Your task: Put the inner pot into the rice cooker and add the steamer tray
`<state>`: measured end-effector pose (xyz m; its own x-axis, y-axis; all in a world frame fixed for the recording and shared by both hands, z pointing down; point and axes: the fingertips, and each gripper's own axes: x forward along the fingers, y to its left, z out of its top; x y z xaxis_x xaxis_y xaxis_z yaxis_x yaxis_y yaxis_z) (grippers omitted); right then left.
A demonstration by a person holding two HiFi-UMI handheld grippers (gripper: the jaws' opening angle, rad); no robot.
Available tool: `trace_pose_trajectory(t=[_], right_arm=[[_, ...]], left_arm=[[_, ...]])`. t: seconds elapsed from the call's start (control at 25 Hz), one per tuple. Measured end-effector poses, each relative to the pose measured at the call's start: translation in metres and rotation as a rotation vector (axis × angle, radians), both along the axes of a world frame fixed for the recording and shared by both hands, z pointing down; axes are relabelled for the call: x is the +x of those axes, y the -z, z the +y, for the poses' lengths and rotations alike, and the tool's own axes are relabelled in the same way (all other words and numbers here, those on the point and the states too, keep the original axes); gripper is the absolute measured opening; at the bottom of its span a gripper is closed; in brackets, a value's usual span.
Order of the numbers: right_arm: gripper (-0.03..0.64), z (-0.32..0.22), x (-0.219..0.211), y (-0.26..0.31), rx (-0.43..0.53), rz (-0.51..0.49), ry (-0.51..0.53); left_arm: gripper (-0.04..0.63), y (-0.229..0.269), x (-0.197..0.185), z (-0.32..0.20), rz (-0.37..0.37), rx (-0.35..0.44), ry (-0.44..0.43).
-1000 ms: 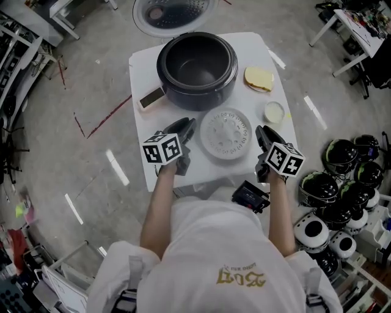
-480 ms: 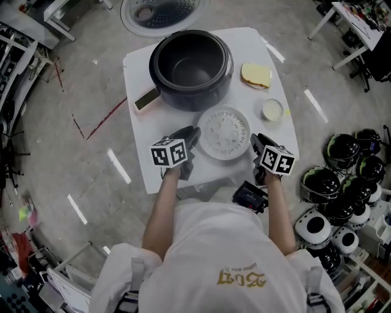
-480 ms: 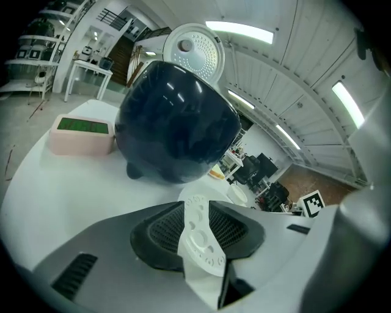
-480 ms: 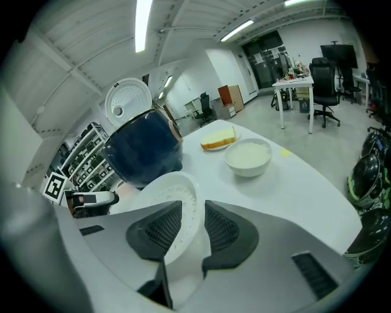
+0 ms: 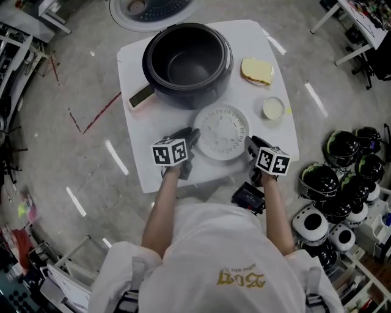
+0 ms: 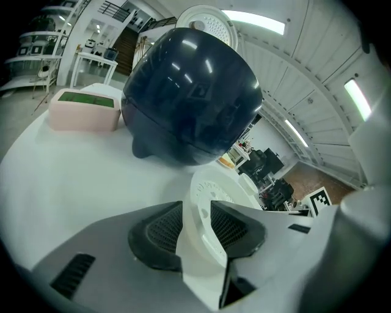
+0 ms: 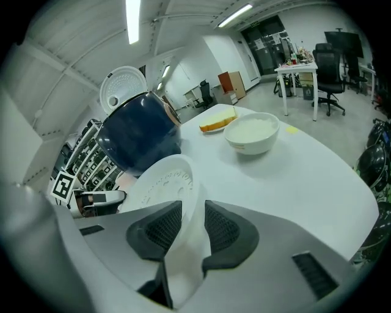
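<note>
Head view: we note dim, flat, washed-out light from overhead. The white table (image 5: 143, 122) is the brightest area, and pale streaks of reflected light lie on the glossy floor (image 5: 73, 140). Lines bend toward the corners, and detail smears at the left edge.

Left gripper view: we record strong fisheye distortion with black corners. The ceiling light strips (image 6: 253, 21) blow out to pure white and repeat as streaks on the dark rice cooker (image 6: 189, 98). The near rim of the steamer tray (image 6: 197, 241) is soft.

Right gripper view: brighter. We see a light strip (image 7: 132, 18) glaring overhead, a faint soft shadow beneath the bowl (image 7: 252, 131), a fairly sharp background and dark corners.
</note>
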<state>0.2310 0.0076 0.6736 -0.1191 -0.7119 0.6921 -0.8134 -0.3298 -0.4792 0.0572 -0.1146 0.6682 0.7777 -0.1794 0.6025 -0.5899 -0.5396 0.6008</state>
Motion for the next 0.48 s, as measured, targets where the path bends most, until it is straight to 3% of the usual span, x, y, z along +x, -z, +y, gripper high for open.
trace_pose_trajectory(t=[0.16, 0.48], right_arm=[[0.089, -0.002, -0.006, -0.001, 0.012, -0.051, 0.02], [0.083, 0.001, -0.006, -0.003, 0.023, -0.076, 0.027]], left_arm=[[0.14, -0.005, 0.002, 0.005, -0.005, -0.012, -0.013], [0.094, -0.011, 0.007, 0.014, 0.006, -0.028, -0.034]])
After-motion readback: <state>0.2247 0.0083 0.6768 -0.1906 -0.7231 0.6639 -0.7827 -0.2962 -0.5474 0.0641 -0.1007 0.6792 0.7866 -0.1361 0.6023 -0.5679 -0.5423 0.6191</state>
